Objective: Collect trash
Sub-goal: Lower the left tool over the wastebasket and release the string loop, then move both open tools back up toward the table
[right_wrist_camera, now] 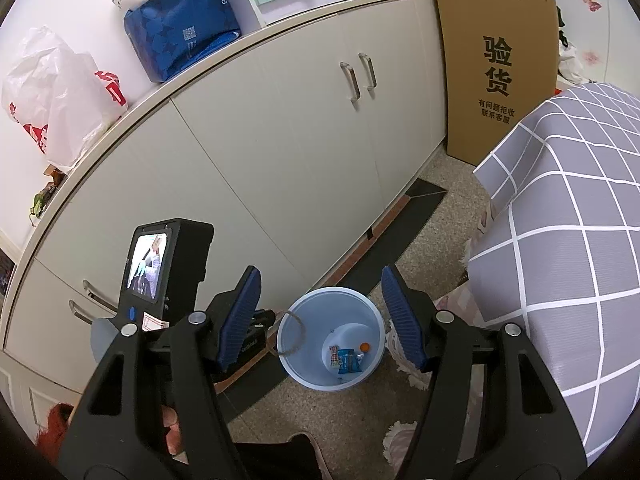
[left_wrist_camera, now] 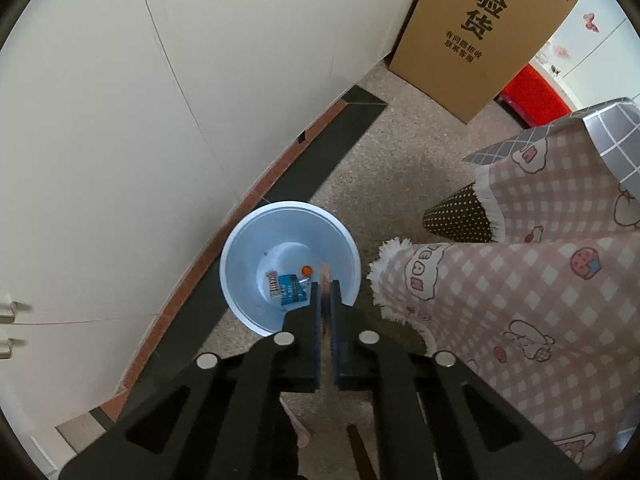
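The left claw (left_wrist_camera: 327, 300) points steeply down over the round pale-blue plastic waste bin (left_wrist_camera: 240, 264), which stands on the speckled floor (left_wrist_camera: 360, 168) beside the cream cupboard doors (left_wrist_camera: 120, 120). Its blue-padded fingers (left_wrist_camera: 314, 308) are pinched almost together on a thin, flat orange-pink scrap (left_wrist_camera: 325, 280), seen edge-on, whose tip sticks out past the pads above the bin's mouth. What the scrap is cannot be told from this angle. From the right wrist view a thin brownish ring (right_wrist_camera: 294, 332) hangs at the bin's rim near the left claw's dark body, and it may be the same piece.

At the bottom of the bin lie a blue snack wrapper (left_wrist_camera: 292, 290), a small red-and-white packet (left_wrist_camera: 273, 282) and a little orange round thing (left_wrist_camera: 307, 270).

The right claw (right_wrist_camera: 320, 320) stands wide and carries nothing, aimed slantwise at the bin, with the grey grid-patterned cloth (right_wrist_camera: 560, 220) to its side.

The step in hand looks like the drop: one piece of trash carried to the bin. The next move calls for spreading the left fingers while the scrap is inside the rim's circle, since it sits toward the bin's near edge and a light piece may drift out onto the floor. After that, either claw is free for the next piece
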Tool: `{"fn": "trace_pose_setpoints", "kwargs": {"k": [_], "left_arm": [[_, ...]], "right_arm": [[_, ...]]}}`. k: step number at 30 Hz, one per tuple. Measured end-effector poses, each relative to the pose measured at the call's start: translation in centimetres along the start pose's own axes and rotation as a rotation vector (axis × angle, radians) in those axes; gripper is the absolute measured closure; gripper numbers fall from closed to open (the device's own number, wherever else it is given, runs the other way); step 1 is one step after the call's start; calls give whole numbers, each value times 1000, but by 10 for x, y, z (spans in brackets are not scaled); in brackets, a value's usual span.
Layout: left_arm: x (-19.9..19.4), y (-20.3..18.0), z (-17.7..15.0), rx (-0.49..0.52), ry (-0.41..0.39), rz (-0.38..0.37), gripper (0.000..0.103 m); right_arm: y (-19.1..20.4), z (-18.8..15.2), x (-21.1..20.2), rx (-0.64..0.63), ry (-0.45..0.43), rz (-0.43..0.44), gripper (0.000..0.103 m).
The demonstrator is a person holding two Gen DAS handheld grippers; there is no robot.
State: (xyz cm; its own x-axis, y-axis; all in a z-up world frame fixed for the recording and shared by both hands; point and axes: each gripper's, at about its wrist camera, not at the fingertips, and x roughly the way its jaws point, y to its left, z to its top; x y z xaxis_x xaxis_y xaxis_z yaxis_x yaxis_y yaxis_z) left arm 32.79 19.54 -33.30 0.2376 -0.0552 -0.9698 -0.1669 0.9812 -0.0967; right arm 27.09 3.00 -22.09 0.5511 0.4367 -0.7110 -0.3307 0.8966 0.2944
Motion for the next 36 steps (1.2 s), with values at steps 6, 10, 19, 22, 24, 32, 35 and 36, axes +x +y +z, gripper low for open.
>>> {"fn": "trace_pose_setpoints", "kwargs": {"k": [6, 10, 19, 22, 24, 32, 35, 36], "left_arm": [[6, -6, 3, 17, 28, -5, 87], [7, -3, 0, -1, 16, 0, 51], [-9, 18, -6, -74, -13, -63, 48], [-36, 21, -10, -98, -78, -76, 48], [-55, 21, -10, -117, -117, -62, 48], [-156, 1, -22, -118, -330, -67, 47], [-186, -23, -27, -85, -388, -81, 45], [-196, -34, -30, -68, -406, -83, 45]], "right_arm": [[1, 1, 2, -6, 2, -3, 40], [3, 2, 5, -13, 4, -8, 40], [2, -3, 15, 0, 24, -4, 40], [3, -1, 13, 14, 27, 16, 40], [5, 1, 9, 12, 20, 22, 39], [9, 17, -45, 25, -78, 69, 39], [3, 22, -75, 30, -130, 55, 39], [-2, 23, -86, 35, -148, 51, 39]]}}
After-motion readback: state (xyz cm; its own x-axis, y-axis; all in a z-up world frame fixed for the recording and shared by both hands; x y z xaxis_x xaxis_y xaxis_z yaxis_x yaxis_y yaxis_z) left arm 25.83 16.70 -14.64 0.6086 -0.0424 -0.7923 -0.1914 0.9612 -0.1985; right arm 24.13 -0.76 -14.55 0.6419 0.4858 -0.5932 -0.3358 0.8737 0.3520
